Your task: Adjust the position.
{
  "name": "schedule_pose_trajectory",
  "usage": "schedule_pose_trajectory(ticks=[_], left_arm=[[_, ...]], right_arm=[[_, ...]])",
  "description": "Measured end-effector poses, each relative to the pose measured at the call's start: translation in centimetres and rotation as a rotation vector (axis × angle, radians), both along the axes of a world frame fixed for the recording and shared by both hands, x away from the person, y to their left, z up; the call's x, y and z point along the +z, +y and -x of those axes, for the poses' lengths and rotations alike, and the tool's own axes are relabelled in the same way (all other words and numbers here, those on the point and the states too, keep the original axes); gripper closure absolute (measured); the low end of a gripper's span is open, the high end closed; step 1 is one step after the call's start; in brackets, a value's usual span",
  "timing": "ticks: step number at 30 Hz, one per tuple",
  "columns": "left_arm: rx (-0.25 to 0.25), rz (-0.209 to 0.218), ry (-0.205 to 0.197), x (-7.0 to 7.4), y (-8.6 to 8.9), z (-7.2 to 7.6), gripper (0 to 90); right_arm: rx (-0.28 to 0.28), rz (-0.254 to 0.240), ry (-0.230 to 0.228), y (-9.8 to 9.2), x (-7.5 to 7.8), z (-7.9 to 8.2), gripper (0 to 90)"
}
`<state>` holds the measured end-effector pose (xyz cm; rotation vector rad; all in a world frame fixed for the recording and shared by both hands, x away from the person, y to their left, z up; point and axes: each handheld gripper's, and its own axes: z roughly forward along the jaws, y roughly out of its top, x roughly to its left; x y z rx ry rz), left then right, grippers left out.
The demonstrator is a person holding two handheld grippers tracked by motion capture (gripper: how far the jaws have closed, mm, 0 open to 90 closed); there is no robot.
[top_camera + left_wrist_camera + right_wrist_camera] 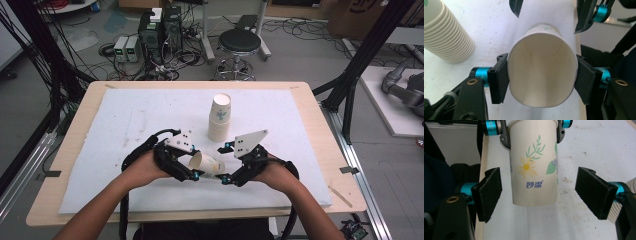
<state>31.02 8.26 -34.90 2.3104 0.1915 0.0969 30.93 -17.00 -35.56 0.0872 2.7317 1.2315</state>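
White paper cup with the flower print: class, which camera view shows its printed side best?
The right gripper view: the white paper cup faces it, flower and lettering plain. The left gripper view looks into its open mouth; the high view shows it small.

- The paper cup (534, 162) in the right gripper view carries the one readable text — two blue Chinese characters, 妙洁, printed low on its wall with a small mark at their upper right.
- Above the characters on the same cup stands a printed yellow-centred daisy with a green sprig — a picture, not lettering.
- The stack of cups (220, 117) in the high view shows a bluish print on its top cup, too small to read.
- A cardboard box (362, 12) at the top right edge of the high view bears dark marking, cut off and unreadable.
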Motion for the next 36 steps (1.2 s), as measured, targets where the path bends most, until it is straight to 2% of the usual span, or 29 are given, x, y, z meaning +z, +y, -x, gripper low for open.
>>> schedule_pose_trajectory(ticks=[2,11,18,26,30,32,36], left_arm=[[-0.003,-0.03,-0.001,0.2,-0.2,0.0,36.1],[-0.012,-0.114,-0.022,1.0,-1.0,-0.2,35.9],[-0.018,-0.157,-0.022,1.1,-1.8,-0.2,35.8],[-0.025,-0.174,-0.007,0.9,-2.4,-0.3,35.2],[-0.026,-0.183,-0.007,0.8,-2.7,-0.3,35.0],[-0.026,-0.186,-0.008,0.7,-2.8,-0.3,34.9],[-0.023,-0.186,-0.014,0.7,-3.0,-0.3,34.4]], right_arm=[[0.0,0.012,-0.002,0.1,-0.1,0.0,22.0],[0.001,0.046,-0.014,0.5,-0.1,-0.2,22.0],[0.005,0.098,-0.032,1.6,-0.6,-0.1,22.3],[0.014,0.156,-0.035,3.0,-1.2,-0.1,25.6],[0.01,0.19,-0.041,3.5,-1.6,-0.1,30.8],[0.022,0.201,-0.04,3.6,-1.7,-0.1,35.5],[0.014,0.21,-0.043,3.8,-1.9,-0.1,36.2]])
